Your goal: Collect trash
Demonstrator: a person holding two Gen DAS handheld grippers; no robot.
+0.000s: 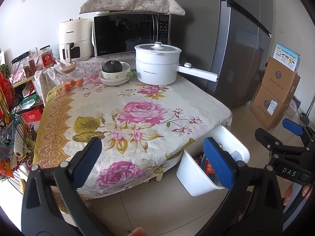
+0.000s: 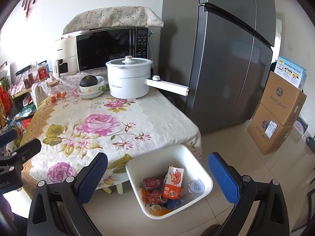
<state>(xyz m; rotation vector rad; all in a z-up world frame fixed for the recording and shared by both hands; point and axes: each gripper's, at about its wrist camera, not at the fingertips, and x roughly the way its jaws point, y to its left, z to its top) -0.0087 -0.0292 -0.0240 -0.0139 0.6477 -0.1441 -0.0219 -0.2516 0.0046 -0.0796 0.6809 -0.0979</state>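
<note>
A white bin stands on the floor at the table's near right corner. It holds red cans, an orange snack box, a clear plastic bottle and crumpled wrappers. My right gripper hangs open above the bin with nothing between its blue pads. My left gripper is open too, over the table's front edge, empty. In the left wrist view the bin sits behind the right finger, and the right gripper shows at the far right.
The floral-cloth table carries a white electric pot, stacked bowls with a dark squash, a glass jar and small oranges. A microwave and air fryer stand behind. A grey fridge and stacked cardboard boxes are right.
</note>
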